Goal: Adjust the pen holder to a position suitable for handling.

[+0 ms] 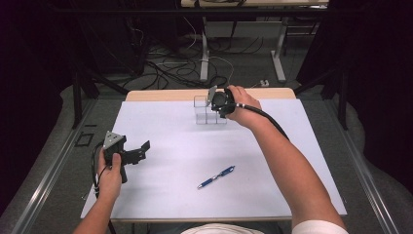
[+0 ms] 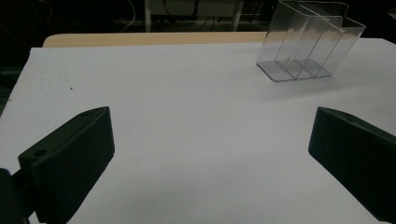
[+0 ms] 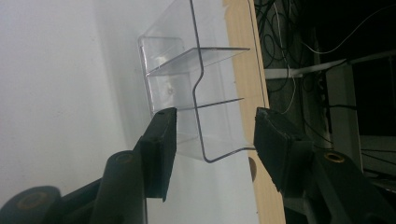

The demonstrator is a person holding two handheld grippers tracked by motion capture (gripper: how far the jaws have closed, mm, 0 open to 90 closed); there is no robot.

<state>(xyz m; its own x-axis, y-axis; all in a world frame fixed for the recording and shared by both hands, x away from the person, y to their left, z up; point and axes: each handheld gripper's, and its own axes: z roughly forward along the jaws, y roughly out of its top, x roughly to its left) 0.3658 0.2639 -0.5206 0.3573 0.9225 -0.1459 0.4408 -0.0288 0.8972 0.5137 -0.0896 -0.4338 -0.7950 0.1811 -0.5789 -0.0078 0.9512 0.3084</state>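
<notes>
Clear organizer (image 3: pixel 187 93) between spread right hand-held gripper (image 3: pixel 212 135) jaws, untouched; pen (image 1: pixel 216 177) well apart.

Black grippers — 2 ribbed fingers (image 2: pixel 70 163) each — white sleeve (image 1: pixel 319 227).

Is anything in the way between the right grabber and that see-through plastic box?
No, nothing visible. The right gripper has its black jaws on either side of the clear plastic divided box, with only air between. The blue pen lies far off, nearer the person.
</notes>
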